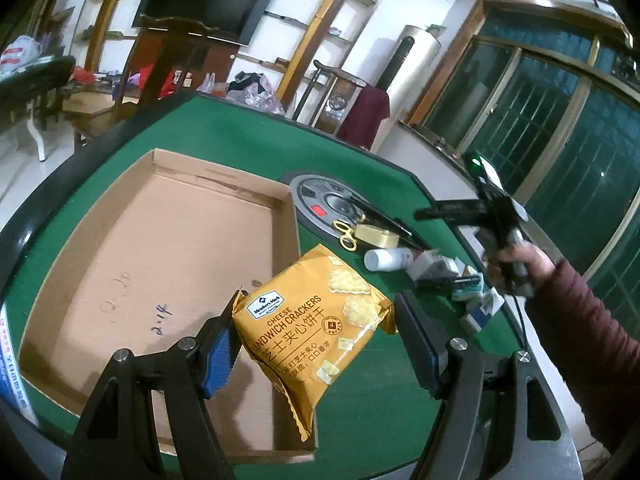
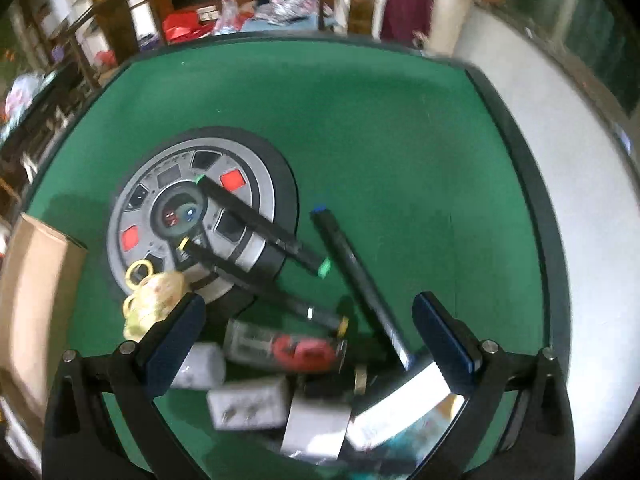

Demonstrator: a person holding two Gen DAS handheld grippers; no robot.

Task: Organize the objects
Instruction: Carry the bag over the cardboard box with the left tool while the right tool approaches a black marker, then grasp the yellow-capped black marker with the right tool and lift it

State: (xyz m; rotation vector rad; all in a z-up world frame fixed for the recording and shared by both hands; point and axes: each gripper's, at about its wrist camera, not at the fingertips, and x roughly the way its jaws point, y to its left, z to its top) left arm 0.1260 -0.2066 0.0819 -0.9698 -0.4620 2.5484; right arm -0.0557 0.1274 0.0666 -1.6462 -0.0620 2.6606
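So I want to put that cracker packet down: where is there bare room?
The cardboard box floor is bare. Green felt beyond the round dial is free too. It is crowded near the pens and small boxes.

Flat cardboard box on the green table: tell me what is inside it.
The open brown cardboard box shows a bare floor with pen marks. The yellow cracker packet overhangs its near corner, hiding what lies beneath.

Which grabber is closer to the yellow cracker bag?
The left. The cracker bag sits between the left gripper fingers, over the cardboard box edge. The right gripper is off over the pile of small boxes and pens, away from the bag.
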